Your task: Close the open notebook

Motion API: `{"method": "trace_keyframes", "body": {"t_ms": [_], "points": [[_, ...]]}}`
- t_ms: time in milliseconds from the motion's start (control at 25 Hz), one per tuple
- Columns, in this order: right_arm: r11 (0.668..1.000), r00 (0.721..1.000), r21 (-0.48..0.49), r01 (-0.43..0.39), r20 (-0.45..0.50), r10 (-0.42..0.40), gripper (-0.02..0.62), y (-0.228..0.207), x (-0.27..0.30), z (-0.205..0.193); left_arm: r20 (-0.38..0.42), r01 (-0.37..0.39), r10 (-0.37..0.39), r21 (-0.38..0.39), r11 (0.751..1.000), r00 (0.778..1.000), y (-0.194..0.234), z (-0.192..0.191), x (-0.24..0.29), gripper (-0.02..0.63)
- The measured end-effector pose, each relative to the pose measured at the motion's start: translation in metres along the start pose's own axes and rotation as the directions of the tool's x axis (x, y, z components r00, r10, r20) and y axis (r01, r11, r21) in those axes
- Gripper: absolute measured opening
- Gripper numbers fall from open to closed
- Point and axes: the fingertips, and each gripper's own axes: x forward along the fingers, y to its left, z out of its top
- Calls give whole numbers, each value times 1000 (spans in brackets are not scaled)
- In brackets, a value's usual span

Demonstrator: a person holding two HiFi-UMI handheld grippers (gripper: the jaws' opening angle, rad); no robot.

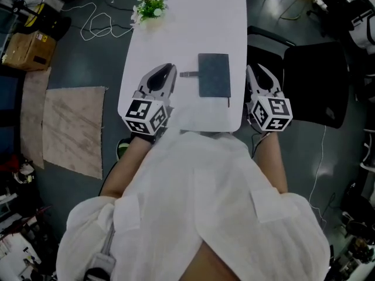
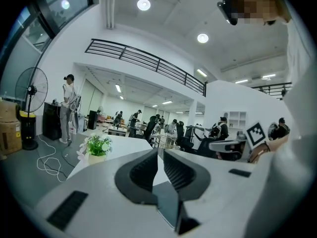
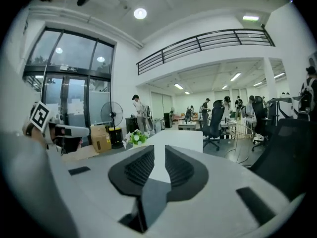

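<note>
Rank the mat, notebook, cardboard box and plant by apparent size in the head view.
1. mat
2. notebook and box: they look about alike, and the box sits lower, on the floor, so they are left unranked
3. plant

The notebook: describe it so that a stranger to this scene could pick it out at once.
Find the long white table. At its near end, far from the potted plant, lies the notebook. It is the only dark slate-blue rectangle there, cover shut, a short grey strap poking from its left edge.
</note>
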Motion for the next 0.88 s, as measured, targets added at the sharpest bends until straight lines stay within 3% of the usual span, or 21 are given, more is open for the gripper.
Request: {"method": "trace_keyframes", "body": {"t_ms": [160,320,880], "points": [[999,993,6,54,108,-54,26,-11,-35,20,9,11,-11,8,1000,1000,-6,4,1,34],[995,985,17,96,144,-98,5,-19,-62,22,20,22,-23,18,1000,1000,-14,8,3,34],[991,988,-18,133,79,-131,2,-23,-68,13,41,39,-40,29,999,998,-18,17,10,34]]}}
